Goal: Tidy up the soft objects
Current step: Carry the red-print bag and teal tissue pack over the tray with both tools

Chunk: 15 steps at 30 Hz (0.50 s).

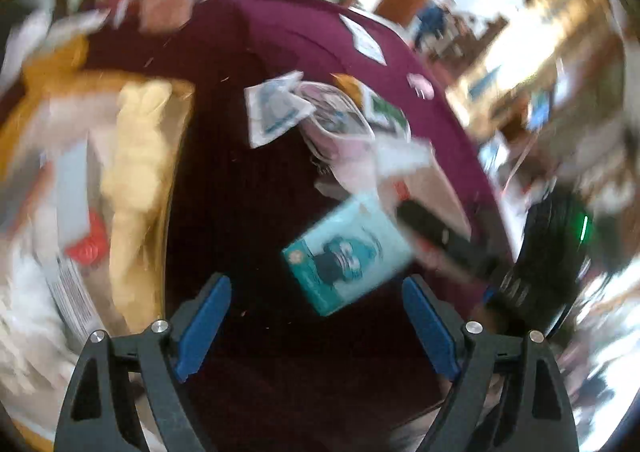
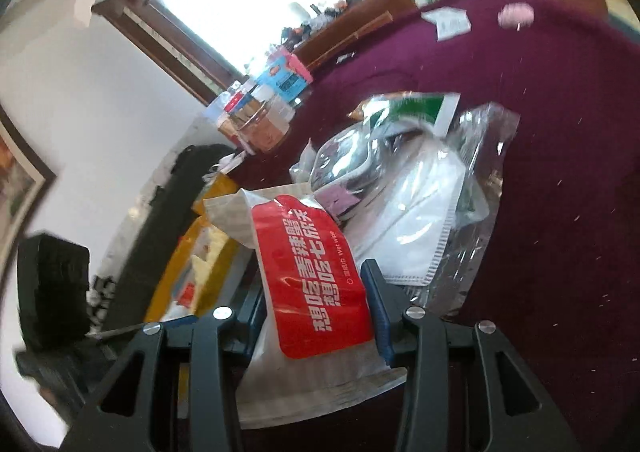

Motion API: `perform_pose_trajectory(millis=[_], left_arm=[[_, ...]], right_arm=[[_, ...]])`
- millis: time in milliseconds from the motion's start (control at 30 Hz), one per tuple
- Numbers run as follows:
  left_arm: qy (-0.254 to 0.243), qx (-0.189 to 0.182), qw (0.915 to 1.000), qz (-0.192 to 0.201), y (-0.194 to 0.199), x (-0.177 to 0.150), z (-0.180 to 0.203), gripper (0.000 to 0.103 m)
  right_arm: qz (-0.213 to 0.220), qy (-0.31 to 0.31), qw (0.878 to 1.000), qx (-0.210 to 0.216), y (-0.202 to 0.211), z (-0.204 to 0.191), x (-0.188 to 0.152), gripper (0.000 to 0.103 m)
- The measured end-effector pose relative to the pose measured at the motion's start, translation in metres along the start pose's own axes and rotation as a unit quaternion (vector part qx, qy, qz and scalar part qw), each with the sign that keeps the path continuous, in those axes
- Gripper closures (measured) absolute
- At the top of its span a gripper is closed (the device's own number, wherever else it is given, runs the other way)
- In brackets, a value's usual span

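The left claw (image 1: 316,328) gapes wide over the maroon counter (image 1: 260,51) with nothing between its pads. A teal packet (image 1: 348,256) lies just ahead of it, beside the loose heap of packets (image 1: 340,123) mid-counter. The right claw (image 2: 316,316) is clamped on a red wet-wipe pack (image 2: 316,284), near a bagged white mask (image 2: 416,219). I'd carry the pack low and set it down flat before releasing, so nothing slides.

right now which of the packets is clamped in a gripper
The red-labelled wet wipe packet, pinched between the right gripper's blue pads. The teal packet and the clear-bagged white mask lie loose on the maroon cloth.
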<state>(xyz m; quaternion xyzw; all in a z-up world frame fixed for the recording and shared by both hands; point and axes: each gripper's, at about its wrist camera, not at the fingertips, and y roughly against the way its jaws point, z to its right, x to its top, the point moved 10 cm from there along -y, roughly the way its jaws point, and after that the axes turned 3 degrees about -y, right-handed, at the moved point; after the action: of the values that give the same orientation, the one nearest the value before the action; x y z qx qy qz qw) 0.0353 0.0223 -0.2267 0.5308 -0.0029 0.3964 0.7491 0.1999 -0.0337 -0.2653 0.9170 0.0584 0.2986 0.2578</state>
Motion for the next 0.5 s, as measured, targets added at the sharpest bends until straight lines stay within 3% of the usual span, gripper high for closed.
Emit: perform_pose_trajectory(millis=[133, 233, 267, 367, 433, 500], left_arm=[[-0.114, 0.070, 0.9910, -0.001, -0.012, -0.012, 0.019, 0.013], [-0.196, 0.125, 0.9722, 0.024, -0.025, -0.014, 0.033, 0.013], [-0.226, 0.166, 0.9594, 0.031, -0.033, -0.012, 0.033, 0.013], [-0.287, 0.243, 0.9262, 0.026, -0.054, -0.009, 0.026, 0.013], [-0.317, 0.256, 0.9128, 0.026, -0.060, -0.009, 0.026, 0.013], [-0.344, 0.238, 0.9081, 0.014, -0.071, -0.009, 0.031, 0.015]], right_arm=[[-0.013, -0.024, 0.999, 0.017, -0.004, 0.003, -0.001, 0.061], [-0.016, -0.027, 0.999, 0.020, -0.005, 0.003, 0.000, 0.061], [-0.015, -0.028, 0.999, 0.020, -0.005, 0.003, 0.000, 0.061], [-0.011, -0.036, 0.999, 0.019, -0.003, 0.006, 0.001, 0.061], [-0.007, -0.041, 0.999, 0.023, -0.001, 0.007, 0.002, 0.061], [-0.002, -0.047, 0.999, 0.020, 0.000, 0.010, 0.004, 0.061]])
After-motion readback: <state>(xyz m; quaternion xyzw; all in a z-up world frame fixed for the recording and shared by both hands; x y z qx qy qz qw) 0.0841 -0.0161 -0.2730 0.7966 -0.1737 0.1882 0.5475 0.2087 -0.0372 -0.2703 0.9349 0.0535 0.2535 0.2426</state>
